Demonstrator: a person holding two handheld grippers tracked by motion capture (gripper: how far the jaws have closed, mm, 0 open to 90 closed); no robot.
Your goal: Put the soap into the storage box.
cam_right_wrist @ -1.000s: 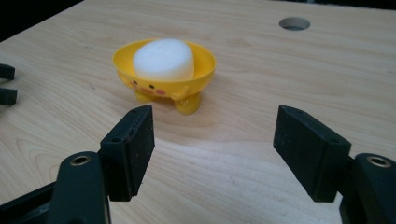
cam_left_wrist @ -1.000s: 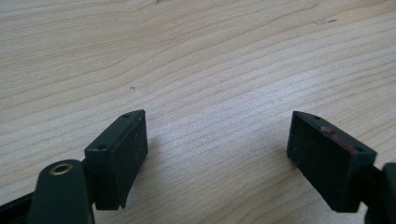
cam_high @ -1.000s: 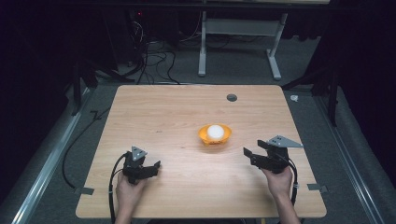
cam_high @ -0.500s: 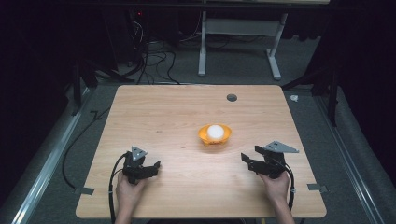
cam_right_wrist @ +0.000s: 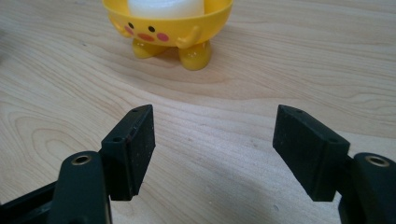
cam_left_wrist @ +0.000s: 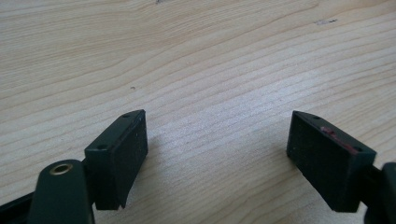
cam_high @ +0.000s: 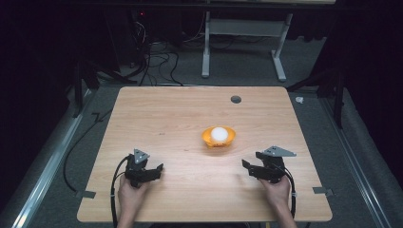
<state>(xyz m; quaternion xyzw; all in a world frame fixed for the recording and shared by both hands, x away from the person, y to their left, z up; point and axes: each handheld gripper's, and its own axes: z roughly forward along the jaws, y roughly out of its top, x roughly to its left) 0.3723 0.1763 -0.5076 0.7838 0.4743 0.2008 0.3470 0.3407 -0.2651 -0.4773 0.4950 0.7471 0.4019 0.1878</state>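
Low in the frame, the left hand-held gripper (cam_high: 159, 167) and right hand-held gripper (cam_high: 245, 165) rest released, jaws apart over bare wooden surface (cam_high: 166, 118); beyond them, centre-right, a yellow chick-faced bowl (cam_high: 218, 137) holds a white ball (cam_high: 219, 133).

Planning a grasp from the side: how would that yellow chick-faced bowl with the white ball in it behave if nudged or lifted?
The yellow chick-faced bowl stands on small stubby feet, so a side push may tip it. Its glossy surface looks like smooth plastic, probably light and slippery. The white ball sits loose inside and could roll out if the bowl tilts.
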